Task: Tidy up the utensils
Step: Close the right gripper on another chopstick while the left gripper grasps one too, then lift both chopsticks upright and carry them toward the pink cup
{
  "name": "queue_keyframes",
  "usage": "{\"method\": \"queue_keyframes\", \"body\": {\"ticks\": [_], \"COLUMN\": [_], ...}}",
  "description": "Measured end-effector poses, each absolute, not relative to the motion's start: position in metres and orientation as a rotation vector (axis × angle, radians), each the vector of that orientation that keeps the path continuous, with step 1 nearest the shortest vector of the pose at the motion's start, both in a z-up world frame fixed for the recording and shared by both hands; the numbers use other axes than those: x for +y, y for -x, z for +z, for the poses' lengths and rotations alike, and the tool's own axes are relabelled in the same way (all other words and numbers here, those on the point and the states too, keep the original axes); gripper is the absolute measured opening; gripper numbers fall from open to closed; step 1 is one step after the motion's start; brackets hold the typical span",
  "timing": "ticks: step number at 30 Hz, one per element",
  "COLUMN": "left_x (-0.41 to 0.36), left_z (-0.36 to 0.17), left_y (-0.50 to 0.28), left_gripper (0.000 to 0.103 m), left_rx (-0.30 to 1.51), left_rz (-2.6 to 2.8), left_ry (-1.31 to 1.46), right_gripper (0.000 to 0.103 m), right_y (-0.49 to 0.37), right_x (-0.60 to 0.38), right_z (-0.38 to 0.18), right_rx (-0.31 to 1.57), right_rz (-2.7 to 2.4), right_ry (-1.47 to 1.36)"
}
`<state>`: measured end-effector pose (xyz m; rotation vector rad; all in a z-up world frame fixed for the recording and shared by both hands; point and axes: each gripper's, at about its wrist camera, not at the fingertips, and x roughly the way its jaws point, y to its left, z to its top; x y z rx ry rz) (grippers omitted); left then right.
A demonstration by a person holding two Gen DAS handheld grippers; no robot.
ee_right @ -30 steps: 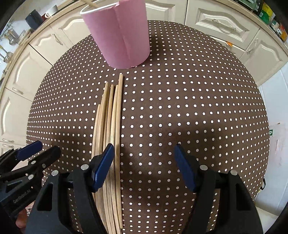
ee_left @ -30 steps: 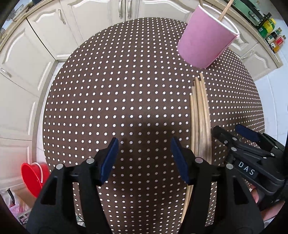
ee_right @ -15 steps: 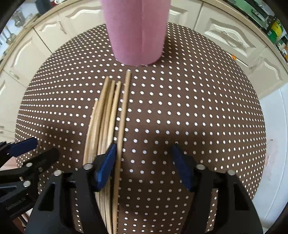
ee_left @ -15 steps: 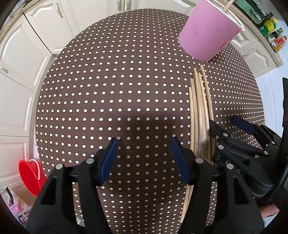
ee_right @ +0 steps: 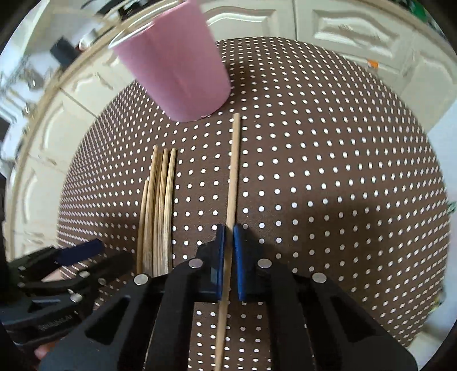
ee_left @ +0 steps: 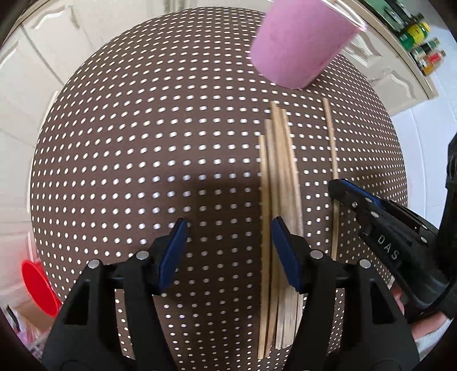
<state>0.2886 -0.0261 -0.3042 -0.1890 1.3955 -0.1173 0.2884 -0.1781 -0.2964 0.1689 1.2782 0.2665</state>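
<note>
A bundle of several wooden chopsticks [ee_left: 281, 182] lies on the brown polka-dot tablecloth [ee_left: 142, 159]; it also shows in the right wrist view [ee_right: 157, 205]. A pink cup [ee_left: 300, 42] stands beyond them; it also shows in the right wrist view [ee_right: 174, 65]. My right gripper [ee_right: 229, 231] is shut on a single chopstick [ee_right: 232, 177], held apart to the right of the bundle; this chopstick also shows in the left wrist view [ee_left: 331, 148]. My left gripper [ee_left: 228, 228] is open and empty, its right finger over the bundle's near end.
White kitchen cabinets [ee_right: 342, 25] surround the round table. A red bucket [ee_left: 37, 288] sits on the floor at the left. Bottles [ee_left: 422, 48] stand on a counter at the far right.
My right gripper has shut on one chopstick and drawn it to the right, away from the bundle. My left gripper has stayed open over the bundle's near end.
</note>
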Motion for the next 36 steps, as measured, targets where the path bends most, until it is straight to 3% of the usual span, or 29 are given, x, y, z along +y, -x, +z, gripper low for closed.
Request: {"method": "queue_keyframes", "body": {"ticks": [13, 14, 17, 18, 36], "left_x": [-0.068, -0.070, -0.079, -0.081, -0.033], "left_z": [-0.317, -0.317, -0.313, -0.313, -0.260], "left_y": [-0.321, -0.323, -0.333, -0.336, -0.320], "left_gripper": [0.061, 0.057, 0.016, 0.008, 0.006], "left_rx": [1.435, 1.430, 1.393, 1.392, 1.284], "left_rz": [0.046, 0.065, 0.073, 0.075, 0.135], "left_ry": [0.083, 0.080, 0.076, 0.074, 0.146], "right_gripper": [0.005, 0.005, 0.005, 0.005, 0.005], "right_y": [-0.317, -0.318, -0.310, -0.310, -0.291], "right_x": [-0.213, -0.213, -0.208, -0.210, -0.242], "right_z": [-0.299, -0.299, -0.299, -0.298, -0.254], "right_rx": [1.295, 1.295, 1.299, 1.302, 1.126], "right_rz": [0.277, 0.278, 0.272, 0.267, 0.245], "right_ry": [-0.321, -0.323, -0.343, -0.354, -0.356]}}
